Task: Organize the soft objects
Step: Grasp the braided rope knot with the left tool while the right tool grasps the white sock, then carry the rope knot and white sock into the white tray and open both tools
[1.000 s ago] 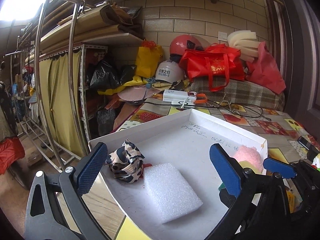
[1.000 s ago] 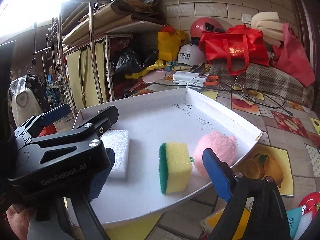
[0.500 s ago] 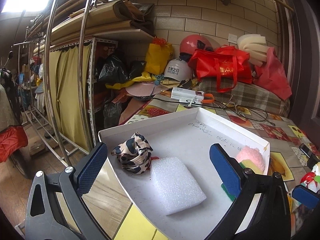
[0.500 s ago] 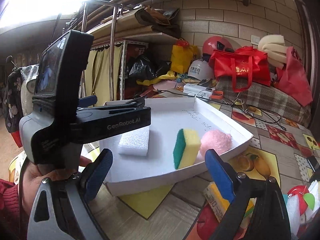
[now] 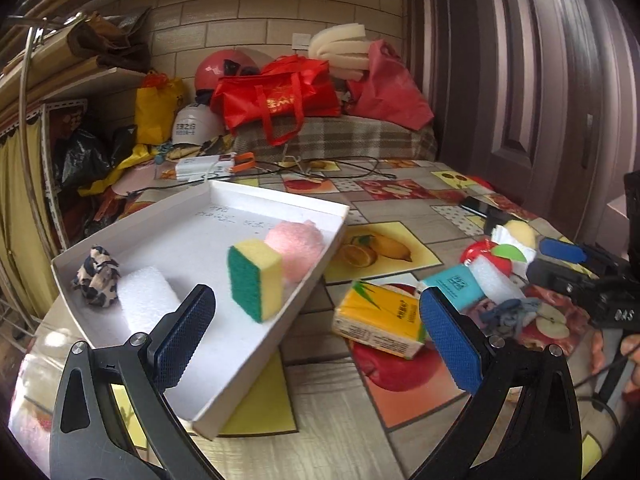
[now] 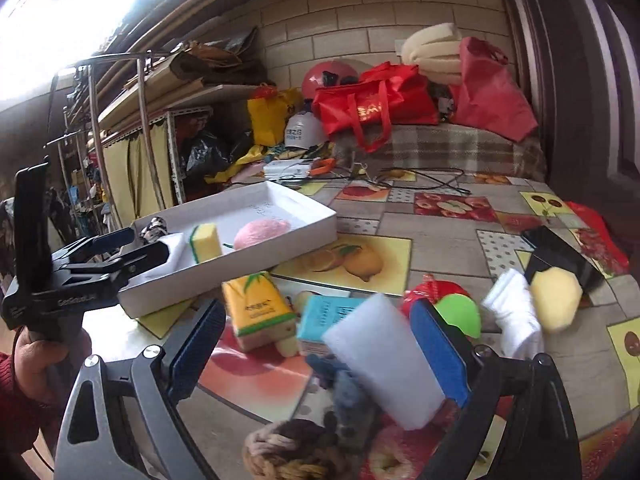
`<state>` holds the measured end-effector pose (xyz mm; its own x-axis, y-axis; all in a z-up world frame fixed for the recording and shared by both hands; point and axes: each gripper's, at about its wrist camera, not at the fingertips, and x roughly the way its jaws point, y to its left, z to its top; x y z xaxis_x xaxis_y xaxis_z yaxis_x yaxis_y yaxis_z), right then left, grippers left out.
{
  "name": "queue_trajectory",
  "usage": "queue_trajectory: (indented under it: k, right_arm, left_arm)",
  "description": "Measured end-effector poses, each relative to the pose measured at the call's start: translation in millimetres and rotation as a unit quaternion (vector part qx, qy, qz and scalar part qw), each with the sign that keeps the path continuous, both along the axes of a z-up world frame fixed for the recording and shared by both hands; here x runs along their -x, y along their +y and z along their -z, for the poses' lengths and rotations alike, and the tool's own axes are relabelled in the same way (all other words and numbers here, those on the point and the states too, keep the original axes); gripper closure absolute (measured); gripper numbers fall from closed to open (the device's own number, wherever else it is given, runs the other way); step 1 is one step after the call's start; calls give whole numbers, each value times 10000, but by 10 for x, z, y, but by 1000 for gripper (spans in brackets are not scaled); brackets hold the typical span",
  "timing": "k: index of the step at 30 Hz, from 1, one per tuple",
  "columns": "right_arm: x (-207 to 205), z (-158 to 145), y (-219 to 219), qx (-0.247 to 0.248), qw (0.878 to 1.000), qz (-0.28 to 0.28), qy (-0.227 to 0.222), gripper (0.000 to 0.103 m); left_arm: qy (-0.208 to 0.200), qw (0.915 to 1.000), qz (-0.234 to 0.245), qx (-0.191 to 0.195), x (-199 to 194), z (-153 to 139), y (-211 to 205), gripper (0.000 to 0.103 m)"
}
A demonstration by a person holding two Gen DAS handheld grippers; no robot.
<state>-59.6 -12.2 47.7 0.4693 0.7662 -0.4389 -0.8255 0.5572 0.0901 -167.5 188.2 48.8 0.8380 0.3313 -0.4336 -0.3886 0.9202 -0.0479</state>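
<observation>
A white tray [image 5: 276, 198] holds a patterned cloth ball [image 5: 96, 276], a white foam pad [image 5: 148, 300], a yellow-green sponge [image 5: 256, 276] and a pink puff [image 5: 296, 248]. My left gripper [image 5: 318, 334] is open and empty, held over the tray's near corner. My right gripper [image 6: 320, 344] is open above a loose pile. A white foam block [image 6: 384, 356] lies between its fingers, close to the right one, ungripped. A grey-blue cloth [image 6: 348, 388] and a brown knitted piece [image 6: 288, 448] lie just below. The tray [image 6: 260, 254] sits behind on the left.
A yellow tissue pack [image 6: 260, 308], a teal pack [image 6: 324, 320], a green-and-red toy [image 6: 456, 312], a white cloth [image 6: 516, 320], a pale yellow sponge [image 6: 556, 296] and a black phone [image 6: 560, 252] crowd the patterned tablecloth. Bags and helmets stand at the back.
Both views have swung right, from the tray to the loose pile. My right gripper left the tray's front and now hangs over the white foam block. Both grippers stay open.
</observation>
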Motion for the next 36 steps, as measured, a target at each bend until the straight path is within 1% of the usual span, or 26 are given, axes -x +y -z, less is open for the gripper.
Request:
queue_trajectory:
  k: [2, 4, 7, 8, 9, 10, 11, 13, 14, 15, 17, 19, 22, 23, 24, 25, 26, 27, 28, 29, 30, 32, 33, 35, 36]
  right_arm:
    - [-221, 8, -244, 59, 9995, 312, 62, 9]
    - [-401, 42, -462, 217, 9982, 494, 247, 9]
    - [-621, 99, -710, 351, 9949, 661, 680, 10]
    - [-684, 116, -745, 395, 9938, 683, 786, 13]
    - [-731, 135, -767, 445, 9929, 695, 856, 24]
    - [-770, 160, -776, 503, 9922, 689, 912, 29]
    - [-791, 176, -749, 544, 9917, 629, 978, 33]
    - [-799, 217, -680, 634, 9915, 462, 1035, 34]
    - [-785, 233, -638, 691, 9916, 361, 1029, 37]
    - [-789, 250, -577, 764, 9916, 278, 1009, 41]
    - [-835, 287, -439, 933, 9903, 293, 985, 41]
    - [-936, 332, -340, 1024, 9883, 398, 1054, 42]
    - [-1058, 371, -198, 1112, 9853, 508, 1194, 43]
    - [-1079, 379, -156, 1159, 9846, 524, 1197, 44]
    - [-1097, 393, -116, 1220, 9838, 532, 1200, 49]
    - [-1113, 411, -84, 1283, 9827, 536, 1227, 51]
    - [-1132, 429, -61, 1333, 9814, 526, 1275, 59]
    - [-1144, 427, -56, 1316, 9816, 543, 1274, 67]
    - [-1153, 426, -64, 1294, 9817, 547, 1286, 71]
    - [-1160, 427, -70, 1277, 9816, 527, 1320, 73]
    - [-1164, 416, -89, 1214, 9822, 505, 1338, 76]
    - [-1148, 365, -163, 1006, 9851, 552, 1282, 77]
    - [-1126, 322, -220, 844, 9873, 586, 1211, 77]
    - [-1055, 210, -340, 431, 9920, 673, 982, 77]
    - [-1001, 151, -412, 199, 9938, 714, 827, 77]
  left_arm:
    - [207, 9968, 756, 153, -139, 11, -248, 0]
    - [490, 9888, 1378, 295, -291, 31, -481, 0]
    - [946, 9735, 2054, 348, -500, 70, -799, 0]
    - [1120, 9689, 2186, 284, -575, 90, -892, 0]
    - [1275, 9652, 2278, 175, -631, 113, -986, 0]
    - [1400, 9618, 2350, 67, -655, 147, -1063, 0]
    - [1520, 9591, 2389, -16, -696, 169, -1120, 0]
    - [1697, 9549, 2436, -97, -745, 209, -1179, 0]
    - [1756, 9530, 2467, -97, -749, 230, -1192, 0]
    - [1795, 9523, 2466, -86, -766, 238, -1198, 1]
    - [1836, 9520, 2450, -11, -794, 266, -1168, 4]
    - [1880, 9524, 2396, 81, -817, 289, -1133, 4]
    - [1941, 9506, 2412, 204, -840, 317, -1103, 5]
    - [1954, 9501, 2419, 225, -844, 320, -1102, 7]
    - [1984, 9496, 2414, 235, -854, 331, -1097, 9]
    - [2045, 9484, 2411, 240, -870, 349, -1102, 14]
    - [2118, 9464, 2427, 247, -885, 368, -1112, 24]
    - [2199, 9433, 2474, 260, -929, 390, -1111, 32]
    - [2251, 9418, 2487, 226, -938, 404, -1131, 44]
    - [2230, 9414, 2524, 165, -926, 396, -1159, 60]
    - [2222, 9396, 2601, 117, -913, 394, -1187, 66]
    - [2097, 9428, 2593, -6, -864, 358, -1220, 68]
    - [1960, 9467, 2556, -39, -818, 319, -1209, 68]
    - [1568, 9568, 2449, 13, -720, 217, -1120, 68]
    - [1303, 9635, 2339, 48, -646, 155, -1058, 68]
